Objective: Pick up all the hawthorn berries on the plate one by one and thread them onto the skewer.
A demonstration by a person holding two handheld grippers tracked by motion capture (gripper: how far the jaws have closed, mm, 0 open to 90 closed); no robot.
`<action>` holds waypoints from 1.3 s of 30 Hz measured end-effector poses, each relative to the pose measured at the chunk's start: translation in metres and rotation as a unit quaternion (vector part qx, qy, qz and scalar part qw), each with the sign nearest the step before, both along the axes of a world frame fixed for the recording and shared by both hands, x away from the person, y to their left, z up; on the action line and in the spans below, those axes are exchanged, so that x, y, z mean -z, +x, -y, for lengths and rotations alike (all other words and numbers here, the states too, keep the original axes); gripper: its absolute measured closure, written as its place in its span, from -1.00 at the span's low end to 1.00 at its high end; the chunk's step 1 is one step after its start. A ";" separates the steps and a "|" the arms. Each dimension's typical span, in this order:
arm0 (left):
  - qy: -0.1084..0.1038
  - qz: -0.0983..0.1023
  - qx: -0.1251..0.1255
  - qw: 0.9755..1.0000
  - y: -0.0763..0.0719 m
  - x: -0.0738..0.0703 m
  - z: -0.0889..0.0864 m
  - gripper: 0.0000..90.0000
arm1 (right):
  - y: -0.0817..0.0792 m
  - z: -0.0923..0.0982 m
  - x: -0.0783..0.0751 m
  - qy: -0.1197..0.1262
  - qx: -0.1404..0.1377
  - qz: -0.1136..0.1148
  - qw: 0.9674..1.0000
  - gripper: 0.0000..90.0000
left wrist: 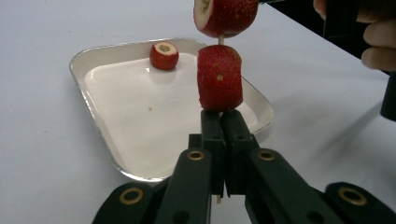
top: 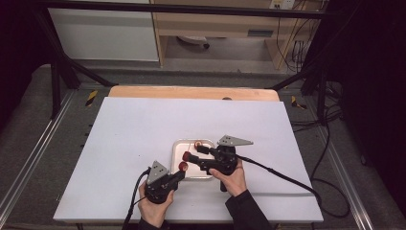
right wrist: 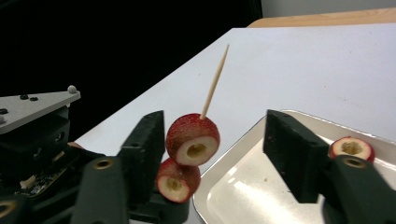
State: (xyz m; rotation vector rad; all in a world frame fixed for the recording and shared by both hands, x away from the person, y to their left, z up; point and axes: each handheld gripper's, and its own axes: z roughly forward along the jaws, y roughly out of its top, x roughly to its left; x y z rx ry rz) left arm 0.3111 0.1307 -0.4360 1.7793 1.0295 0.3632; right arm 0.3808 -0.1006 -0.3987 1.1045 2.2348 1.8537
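Note:
My left gripper [left wrist: 220, 116] is shut on the lower end of a thin wooden skewer [right wrist: 214, 85] that points up and away. Two cored strawberry pieces are threaded on it: one [left wrist: 219, 77] just above the jaws, another [left wrist: 226, 16] higher up. In the right gripper view the upper piece [right wrist: 193, 139] hangs between the parted jaws of my right gripper [right wrist: 215, 121], close to one jaw, with a wide gap to the other. The lower piece [right wrist: 177, 182] sits below it. In the high view both grippers [top: 181, 172] [top: 195, 155] meet at the tray's near left side.
A shallow white foil tray [left wrist: 121, 116] lies mid-table with one cored strawberry piece [left wrist: 164, 55] near its far end. The white table top [top: 129, 129] spreads around it. A wooden board edge [top: 191, 92] runs along the back. Cables trail off both grippers.

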 end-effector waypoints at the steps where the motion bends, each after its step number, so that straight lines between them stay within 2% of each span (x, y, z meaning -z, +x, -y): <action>1: 0.001 0.001 0.001 1.000 0.000 0.000 -0.002 0.97 | 0.000 0.002 -0.001 -0.004 0.001 0.002 1.000 -0.27; 4: 0.005 0.006 0.000 1.000 -0.003 -0.001 -0.010 0.97 | 0.000 0.008 -0.003 -0.034 0.006 0.012 0.999 -0.43; 6: 0.009 0.007 0.000 1.000 -0.004 -0.002 -0.014 0.97 | 0.001 0.012 -0.003 -0.066 0.013 0.018 0.998 -0.54; 11: 0.025 0.010 -0.002 1.000 -0.005 -0.002 -0.024 0.97 | 0.006 0.022 -0.003 -0.149 0.013 0.027 0.988 -0.70; 13: 0.025 0.008 -0.001 1.000 -0.005 -0.001 -0.027 0.97 | 0.009 0.024 -0.004 -0.165 0.010 0.026 0.986 -0.72; 16: 0.029 0.005 0.001 1.000 -0.006 0.000 -0.031 0.97 | 0.017 0.027 -0.008 -0.172 0.009 0.016 0.985 -0.72; 17: 0.031 0.003 0.000 1.000 -0.005 0.000 -0.033 0.97 | 0.021 0.028 -0.010 -0.181 0.009 0.012 0.983 -0.73; 24: 0.031 0.003 0.000 1.000 -0.005 0.000 -0.040 0.97 | 0.043 0.013 -0.010 -0.262 -0.019 -0.021 0.965 -0.75; 28: 0.031 0.001 0.000 1.000 -0.006 0.001 -0.043 0.97 | 0.056 0.000 -0.005 -0.306 -0.044 -0.023 0.951 -0.64; 31: 0.031 0.001 0.000 1.000 -0.006 0.001 -0.044 0.97 | 0.065 -0.008 -0.001 -0.322 -0.054 -0.020 0.945 -0.54; 33: 0.031 0.002 0.001 1.000 -0.006 0.001 -0.045 0.97 | 0.071 -0.012 0.002 -0.324 -0.060 -0.019 0.944 -0.51; 36: 0.033 0.003 0.002 0.999 -0.006 0.001 -0.045 0.97 | 0.078 -0.018 0.003 -0.342 -0.074 -0.005 0.937 -0.47; 38: 0.032 0.002 0.003 0.999 -0.006 0.001 -0.045 0.97 | 0.081 -0.022 0.004 -0.344 -0.087 0.002 0.935 -0.43; 39: 0.032 0.002 0.003 0.999 -0.006 0.001 -0.045 0.97 | 0.083 -0.023 0.004 -0.349 -0.091 0.005 0.933 -0.42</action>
